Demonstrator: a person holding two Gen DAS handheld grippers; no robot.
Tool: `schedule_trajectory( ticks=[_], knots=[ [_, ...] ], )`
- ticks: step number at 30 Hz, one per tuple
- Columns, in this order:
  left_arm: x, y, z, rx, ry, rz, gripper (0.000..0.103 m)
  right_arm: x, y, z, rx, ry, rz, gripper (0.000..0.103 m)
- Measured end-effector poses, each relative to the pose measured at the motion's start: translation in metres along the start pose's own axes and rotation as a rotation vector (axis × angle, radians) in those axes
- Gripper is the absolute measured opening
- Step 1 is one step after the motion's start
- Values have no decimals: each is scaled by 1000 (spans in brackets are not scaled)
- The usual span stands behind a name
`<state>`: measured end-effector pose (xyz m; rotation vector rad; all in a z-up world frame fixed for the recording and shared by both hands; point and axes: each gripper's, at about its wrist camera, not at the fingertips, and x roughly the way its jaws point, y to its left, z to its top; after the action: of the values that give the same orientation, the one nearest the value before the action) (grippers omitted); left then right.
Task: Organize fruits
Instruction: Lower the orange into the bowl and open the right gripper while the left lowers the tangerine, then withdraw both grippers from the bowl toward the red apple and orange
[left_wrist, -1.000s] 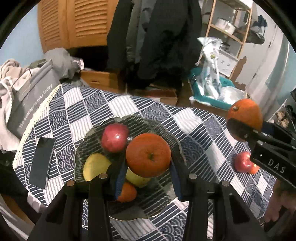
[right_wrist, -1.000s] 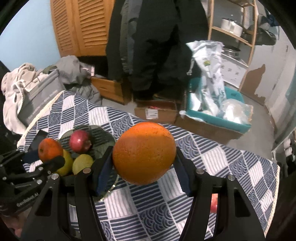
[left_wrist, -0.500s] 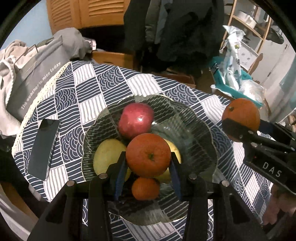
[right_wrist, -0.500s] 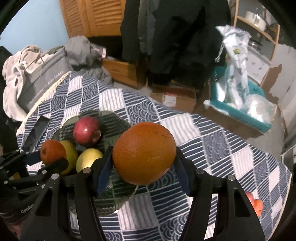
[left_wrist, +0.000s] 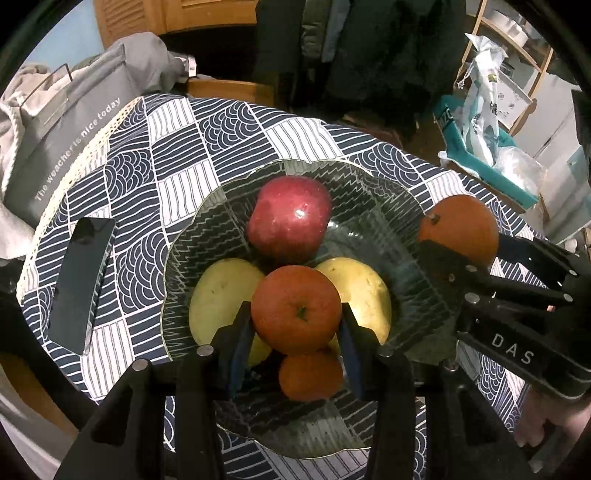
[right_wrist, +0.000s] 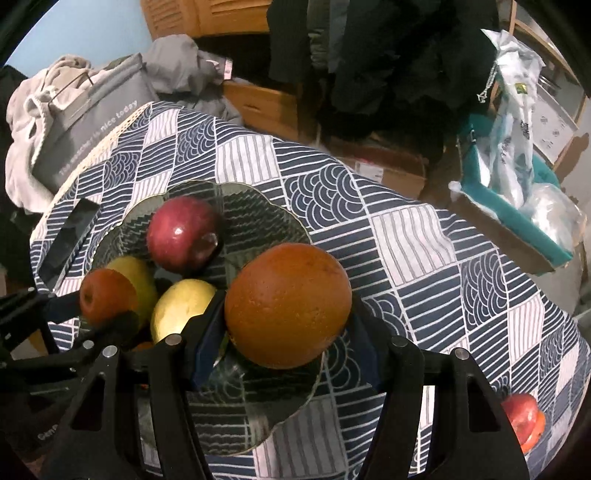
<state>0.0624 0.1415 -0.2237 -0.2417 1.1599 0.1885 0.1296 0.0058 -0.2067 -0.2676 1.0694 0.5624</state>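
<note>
Left wrist view: left gripper (left_wrist: 297, 328) fingers pinching a small orange (left_wrist: 296, 308) right over the glass bowl (left_wrist: 373, 192), above 2 yellow fruits and a red apple (left_wrist: 290, 218). Right gripper (right_wrist: 284, 334) fingers clamp a bigger orange (right_wrist: 288, 304) over the bowl's rim.

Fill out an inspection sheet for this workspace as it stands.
Surface: table under a navy-and-white patterned cloth.
Job's things: glass bowl holds a red apple, two yellow fruits and a small orange; another red fruit lies on the cloth outside it.
Clutter: dark phone beside the bowl.
Grippers: left claw shut on an orange; right claw shut on a larger orange.
Cables: nothing seen.
Surroundings: grey bag, hanging clothes, boxes, shelf.
</note>
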Motion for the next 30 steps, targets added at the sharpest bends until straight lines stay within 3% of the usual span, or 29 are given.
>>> schedule_trajectory(
  ticks=[4,6,11,15,18,30],
  knots=[
    [2,2,1,-4,12,3,47,3,2,6,6,5,26,64],
    [2,3,1,-8,11,-9,56,5,0,8,19,16,51,64],
    [-8,0,2,0,-25,-2,64,9,-2,9,32,26,55,64],
    [-11,-3,3,11,-35,5,64,7,-1,9,35,13,59,65],
    [-14,-3,3,15,-41,3,64,-6,-2,15,45,-37,84,71],
    [-33,-8,5,21,-77,-8,64,-47,-12,24,76,-117,48,71]
  ],
)
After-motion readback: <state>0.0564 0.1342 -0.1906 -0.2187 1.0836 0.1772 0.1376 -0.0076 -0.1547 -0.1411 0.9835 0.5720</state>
